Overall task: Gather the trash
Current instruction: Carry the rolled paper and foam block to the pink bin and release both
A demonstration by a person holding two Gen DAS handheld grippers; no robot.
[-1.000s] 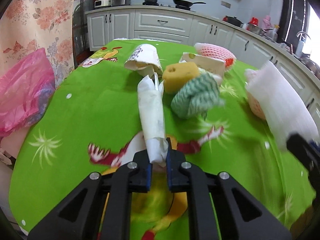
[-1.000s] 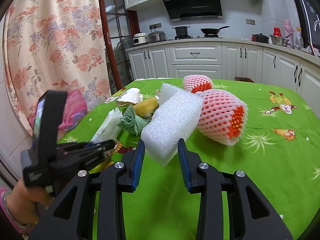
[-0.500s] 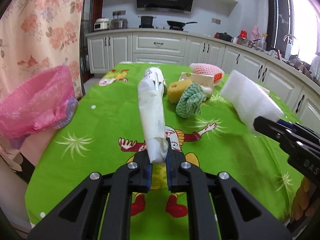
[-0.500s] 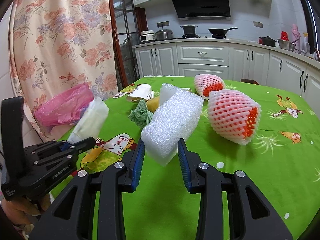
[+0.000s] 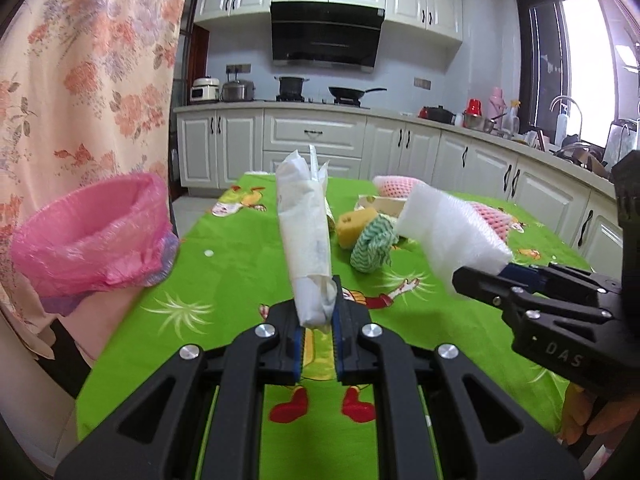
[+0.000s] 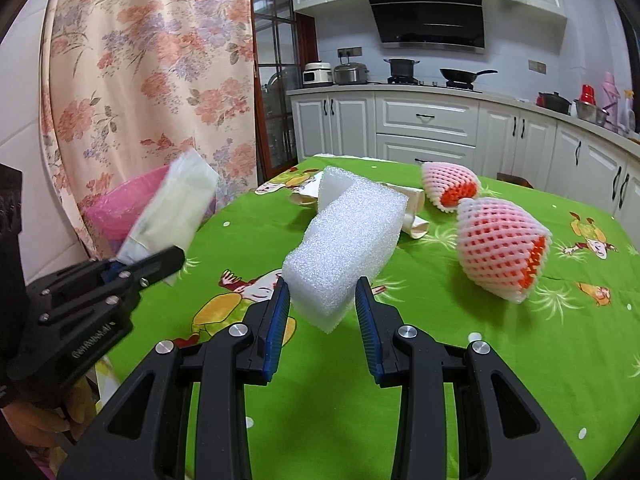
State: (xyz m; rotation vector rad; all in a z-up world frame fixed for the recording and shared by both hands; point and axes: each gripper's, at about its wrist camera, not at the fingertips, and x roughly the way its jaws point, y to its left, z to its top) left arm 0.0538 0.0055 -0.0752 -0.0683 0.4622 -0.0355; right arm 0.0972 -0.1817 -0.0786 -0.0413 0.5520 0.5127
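1. Foam first: the white foam block (image 6: 347, 242) in my right tongs (image 6: 322, 299) looks feather-light and springy. I judge it will dent under pressure, not slip, so a gentle squeeze across its near end is enough. The pads are narrowed onto that end, and the rest sticks out forward above the desk (image 6: 520, 360).
2. The paper packet (image 5: 305, 240) in my left tongs (image 5: 318, 322) looks soft, light and crumply. My left tongs are pinched almost fully together on its bottom end, so it stands up tall and a little floppy. I expect it could sag or swing if I jerk.
3. Both pieces are off the desk, in the air over its near left part. The pink bag (image 5: 94, 246), its mouth open, hangs just beyond the desk's left edge.
4. I hold both tongs pointing forward and somewhat downward, side by side, the left one nearer the bag.
5. Netted fruit sleeves (image 6: 502, 246), a yellow sponge (image 5: 354, 229) and a green cloth (image 5: 372, 250) lie uncollected.
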